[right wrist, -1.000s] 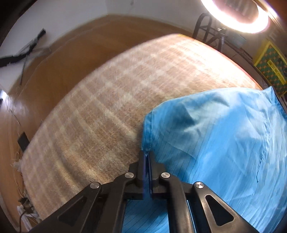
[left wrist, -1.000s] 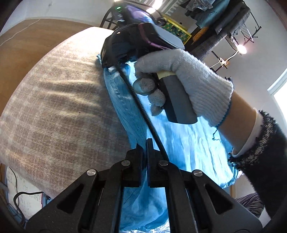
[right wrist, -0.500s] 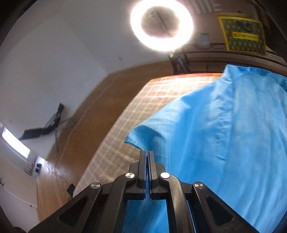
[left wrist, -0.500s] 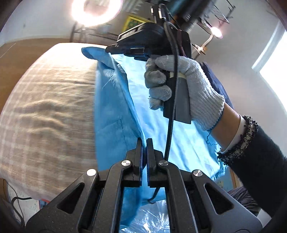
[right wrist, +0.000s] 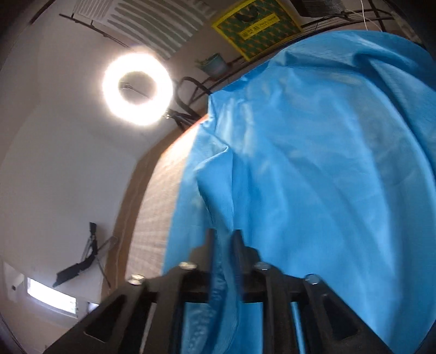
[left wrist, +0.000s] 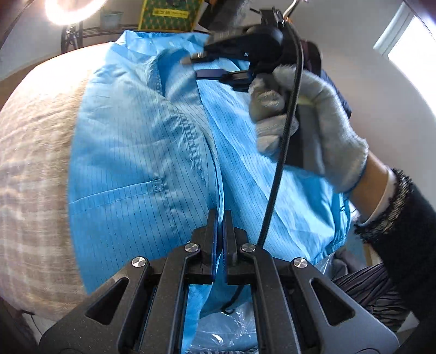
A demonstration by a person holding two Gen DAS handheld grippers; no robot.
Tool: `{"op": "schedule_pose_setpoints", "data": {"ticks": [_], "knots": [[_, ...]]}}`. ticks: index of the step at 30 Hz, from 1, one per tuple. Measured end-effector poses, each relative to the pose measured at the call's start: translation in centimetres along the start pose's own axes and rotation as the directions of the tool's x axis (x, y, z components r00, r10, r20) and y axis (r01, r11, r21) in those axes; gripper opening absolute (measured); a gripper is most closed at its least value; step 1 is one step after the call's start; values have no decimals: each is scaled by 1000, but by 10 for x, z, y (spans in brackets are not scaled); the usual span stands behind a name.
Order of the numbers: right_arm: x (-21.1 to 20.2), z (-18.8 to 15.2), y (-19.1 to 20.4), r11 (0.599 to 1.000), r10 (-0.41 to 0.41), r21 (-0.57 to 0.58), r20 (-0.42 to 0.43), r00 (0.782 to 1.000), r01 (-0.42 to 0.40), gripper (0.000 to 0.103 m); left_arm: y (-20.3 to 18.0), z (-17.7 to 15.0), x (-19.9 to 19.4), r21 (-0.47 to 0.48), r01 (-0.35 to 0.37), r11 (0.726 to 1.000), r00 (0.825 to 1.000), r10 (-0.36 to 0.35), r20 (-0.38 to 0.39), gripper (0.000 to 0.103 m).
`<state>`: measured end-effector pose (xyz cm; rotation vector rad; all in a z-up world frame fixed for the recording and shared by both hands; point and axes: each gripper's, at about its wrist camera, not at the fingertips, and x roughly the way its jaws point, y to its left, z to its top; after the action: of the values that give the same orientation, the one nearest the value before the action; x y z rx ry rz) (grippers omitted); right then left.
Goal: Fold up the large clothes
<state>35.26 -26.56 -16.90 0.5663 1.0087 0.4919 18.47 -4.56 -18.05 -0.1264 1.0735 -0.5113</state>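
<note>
A large light-blue pinstriped garment (left wrist: 130, 168) lies spread over a beige checked cover (left wrist: 32, 168). My left gripper (left wrist: 220, 215) is shut on a fold of the garment's edge near its middle seam. Farther along the garment, a person's gloved hand (left wrist: 308, 122) holds my right gripper (left wrist: 193, 66) above the collar end, its fingers apart. In the right wrist view the right gripper (right wrist: 223, 235) is blurred. Its jaws are opening, with a loose ridge of the blue garment (right wrist: 313, 163) between them.
A black cable (left wrist: 275, 177) runs from the right gripper across the garment to the left one. A ring light (right wrist: 137, 85) and a yellow-green box (right wrist: 256, 24) stand beyond the far edge. Clear plastic (left wrist: 226, 335) hangs below the near edge. A dark sleeve (left wrist: 403, 217) is at right.
Both grippers have carried the garment's edge sideways, so a folded blue layer now lies over its middle. The right gripper rolled and its jaws parted; the left stayed shut.
</note>
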Motion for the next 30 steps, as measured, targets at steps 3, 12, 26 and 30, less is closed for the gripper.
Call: {"op": "schedule_pose_setpoints", "data": {"ticks": [3,12,26,30], "knots": [[-4,3,4,999,15,-51,-1,1000,-15,52,1,1,7,2,-2,1000,1000,2,-11,0],[-48,-5,21,984,-15,-177,5,1000,16,52,-13,-6,1,41,47,998,997,-45,-59,4],[-145,-137,42,967,12,-250,-127,992,-43,52,80,-94,-98,-248,19,968,994,7,105,39],[-117,-171,30,979,-9,-200,-209,978,-34,51,106,-106,-77,-356,53,933,996,-22,90,39]]}}
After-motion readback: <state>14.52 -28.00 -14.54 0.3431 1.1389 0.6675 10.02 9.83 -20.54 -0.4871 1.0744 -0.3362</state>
